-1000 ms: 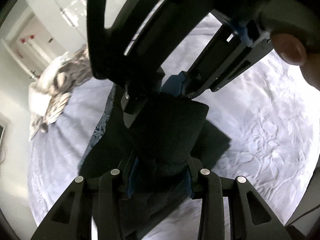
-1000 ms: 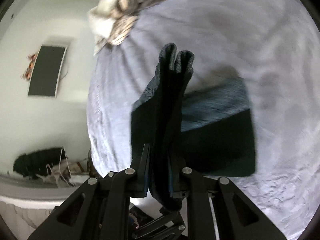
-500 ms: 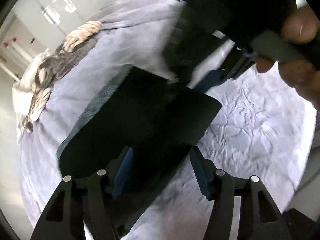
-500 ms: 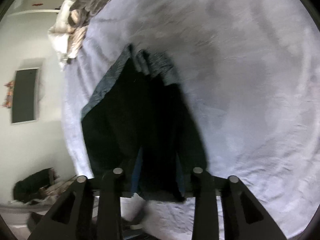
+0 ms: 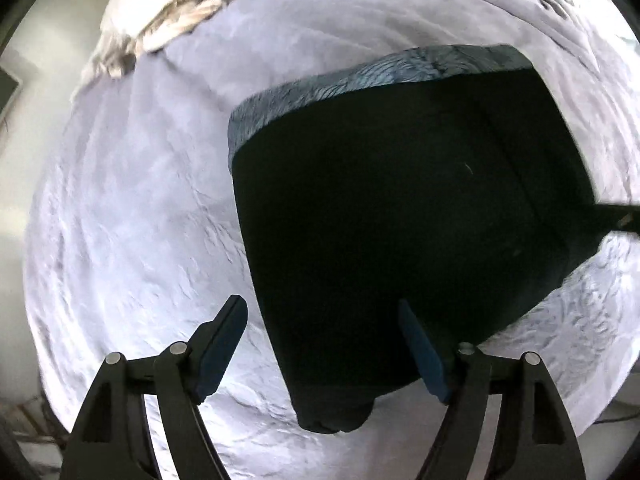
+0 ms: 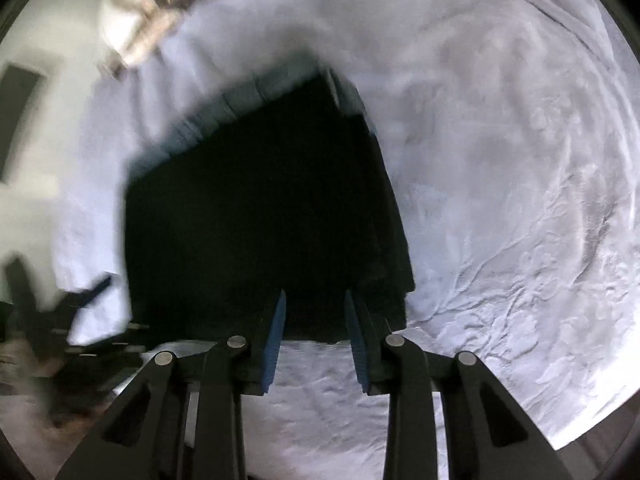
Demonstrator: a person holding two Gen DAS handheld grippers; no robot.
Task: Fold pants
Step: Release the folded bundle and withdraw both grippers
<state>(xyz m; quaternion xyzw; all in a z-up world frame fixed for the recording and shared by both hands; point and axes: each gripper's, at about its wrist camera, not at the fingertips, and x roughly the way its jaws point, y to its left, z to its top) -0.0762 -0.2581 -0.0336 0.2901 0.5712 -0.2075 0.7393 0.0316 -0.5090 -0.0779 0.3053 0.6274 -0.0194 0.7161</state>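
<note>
The dark pants (image 5: 400, 216) lie folded into a compact rectangle on the pale bed cover (image 5: 132, 216), with a blue-grey patterned band along the far edge. My left gripper (image 5: 322, 312) is open and empty, hovering above the near left corner of the pants. In the right wrist view the pants (image 6: 256, 216) lie flat just ahead. My right gripper (image 6: 314, 300) is open and empty, just above their near edge. The left gripper also shows blurred at the left of the right wrist view (image 6: 80, 300).
A crumpled striped blanket or pillow (image 5: 168, 12) lies at the far end of the bed. The bed's left edge drops to the floor and wall (image 6: 24, 160). Wrinkled bed cover (image 6: 520, 240) spreads to the right of the pants.
Both grippers let go of the pants and opened. The raised fold came down, so the pants now lie flat. Both grippers have drawn back toward the near edge.
</note>
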